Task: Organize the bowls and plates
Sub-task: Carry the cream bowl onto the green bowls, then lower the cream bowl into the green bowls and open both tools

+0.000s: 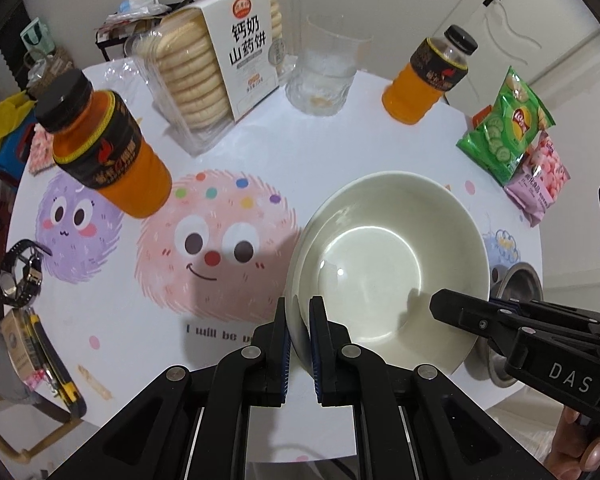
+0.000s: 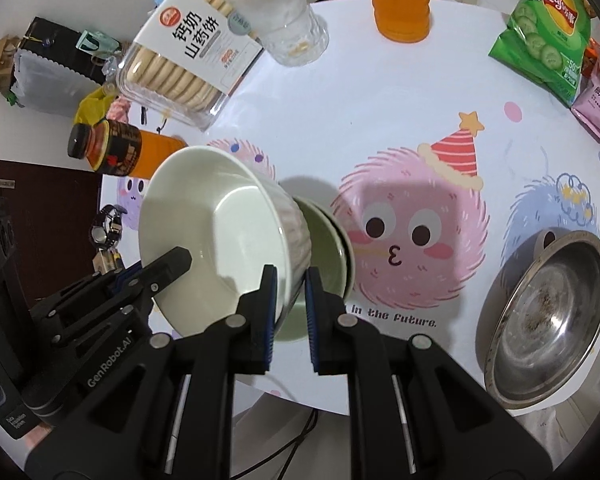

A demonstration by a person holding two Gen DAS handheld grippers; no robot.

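Both grippers are on the same white bowl (image 1: pixel 388 268), one on each side of its rim. In the left wrist view the bowl fills the lower centre-right of the frame, over the white desk (image 1: pixel 300 140) with its cartoon print.

My left gripper (image 1: pixel 298 320): fingers nearly together, clamped on the bowl's rim at bottom centre of the frame. Rim edge sits between the blue pads.

My right gripper (image 2: pixel 288 292): fingers narrow, clamped on the bowl wall at lower centre of the right wrist view, one finger inside, one outside against the ribbed outer wall. From here the bowl looks tilted, mouth toward the left of the frame.

Just behind the white bowl in the right wrist view I see a green bowl (image 2: pixel 324 240), its rim showing at centre frame. Whether the two touch I cannot tell.

Metal basin (image 2: pixel 548 312) at lower right of the right wrist view, at the desk edge, well apart from the bowls.

Upper part of the left wrist view: biscuit box (image 1: pixel 220 60) upper centre, clear glass (image 1: pixel 324 76) to its right, one orange bottle (image 1: pixel 424 76) upper right, another orange bottle (image 1: pixel 104 148) at left. Green crisp bag (image 1: pixel 504 128) and pink snack bag (image 1: pixel 536 180) at right edge.
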